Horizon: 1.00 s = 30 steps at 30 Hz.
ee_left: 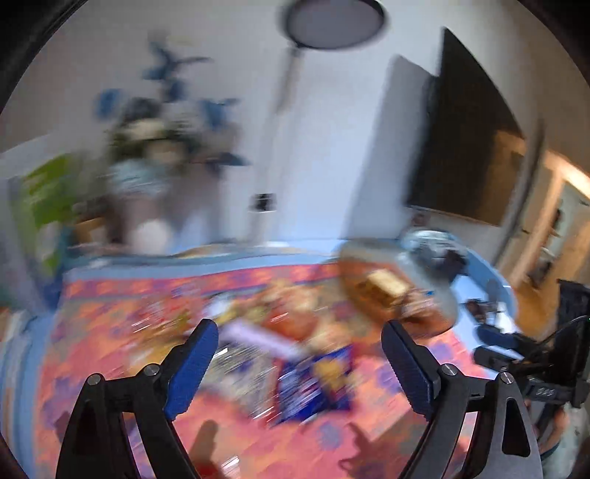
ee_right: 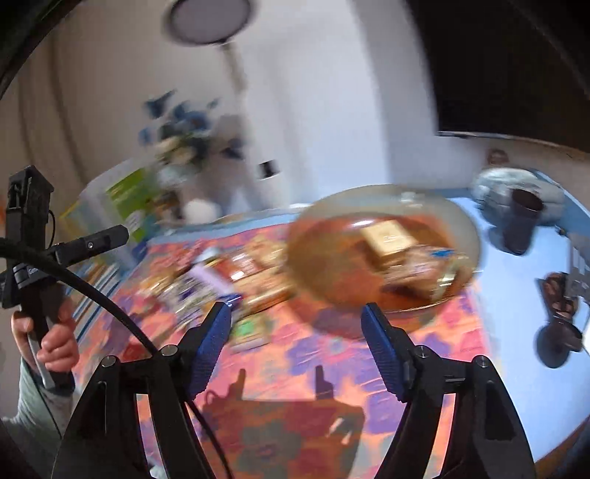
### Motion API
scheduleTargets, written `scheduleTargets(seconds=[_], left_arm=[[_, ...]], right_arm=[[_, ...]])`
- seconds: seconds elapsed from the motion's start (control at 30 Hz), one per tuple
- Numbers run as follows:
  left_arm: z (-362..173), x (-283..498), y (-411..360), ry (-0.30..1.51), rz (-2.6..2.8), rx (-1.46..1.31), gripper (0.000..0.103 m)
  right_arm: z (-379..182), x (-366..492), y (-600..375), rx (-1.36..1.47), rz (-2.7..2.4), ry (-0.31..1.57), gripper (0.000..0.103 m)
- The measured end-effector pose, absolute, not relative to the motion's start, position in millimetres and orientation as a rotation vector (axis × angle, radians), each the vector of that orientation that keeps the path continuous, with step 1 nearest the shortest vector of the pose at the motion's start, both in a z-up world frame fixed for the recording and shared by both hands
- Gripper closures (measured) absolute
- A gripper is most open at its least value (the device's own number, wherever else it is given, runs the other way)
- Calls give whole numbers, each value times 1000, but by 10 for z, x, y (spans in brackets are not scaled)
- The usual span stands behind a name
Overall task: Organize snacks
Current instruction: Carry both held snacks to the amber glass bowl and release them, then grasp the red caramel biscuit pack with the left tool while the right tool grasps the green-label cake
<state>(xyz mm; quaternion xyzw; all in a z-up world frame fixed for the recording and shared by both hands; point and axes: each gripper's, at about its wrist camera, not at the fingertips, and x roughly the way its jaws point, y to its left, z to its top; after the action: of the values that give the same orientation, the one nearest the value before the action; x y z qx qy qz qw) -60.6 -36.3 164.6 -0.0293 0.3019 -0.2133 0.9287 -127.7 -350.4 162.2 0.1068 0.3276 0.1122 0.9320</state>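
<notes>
Both views are motion-blurred. Several snack packets (ee_left: pixel 265 342) lie scattered on an orange and purple patterned cloth (ee_left: pixel 110 331); they also show in the right wrist view (ee_right: pixel 221 283). A blue packet (ee_left: pixel 317 383) lies nearest the left gripper. A round brown bowl (ee_right: pixel 317 254) holds a tan box (ee_right: pixel 387 235) and other packets; the bowl also shows in the left wrist view (ee_left: pixel 354 287). My left gripper (ee_left: pixel 298 368) is open and empty above the packets. My right gripper (ee_right: pixel 297 346) is open and empty, in front of the bowl.
A dark cup (ee_right: pixel 523 221) and a grey bundle (ee_right: pixel 497 184) stand on the blue table (ee_right: pixel 516 331) at the right. A vase of flowers (ee_left: pixel 147 154) and a green box (ee_left: pixel 44 191) stand at the far left. A floor lamp (ee_left: pixel 332 22) rises behind.
</notes>
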Motion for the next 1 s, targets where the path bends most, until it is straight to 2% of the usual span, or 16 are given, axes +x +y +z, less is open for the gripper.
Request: scheduleTargets(seconds=[0.27, 0.4, 0.5, 0.8, 1.0], left_arm=[[961, -1066, 587, 723, -249, -99, 14], [513, -1040, 619, 841, -249, -103, 14], [267, -983, 412, 925, -248, -37, 14], [101, -860, 223, 944, -173, 62, 14], [101, -878, 689, 951, -22, 34, 14]], right_arm=[[1271, -1275, -2717, 129, 383, 714, 30], [1023, -1184, -2576, 52, 337, 672, 30], [794, -961, -2599, 33, 255, 746, 30], [627, -739, -2837, 162, 272, 858, 30], [569, -710, -2715, 92, 265, 909, 30]])
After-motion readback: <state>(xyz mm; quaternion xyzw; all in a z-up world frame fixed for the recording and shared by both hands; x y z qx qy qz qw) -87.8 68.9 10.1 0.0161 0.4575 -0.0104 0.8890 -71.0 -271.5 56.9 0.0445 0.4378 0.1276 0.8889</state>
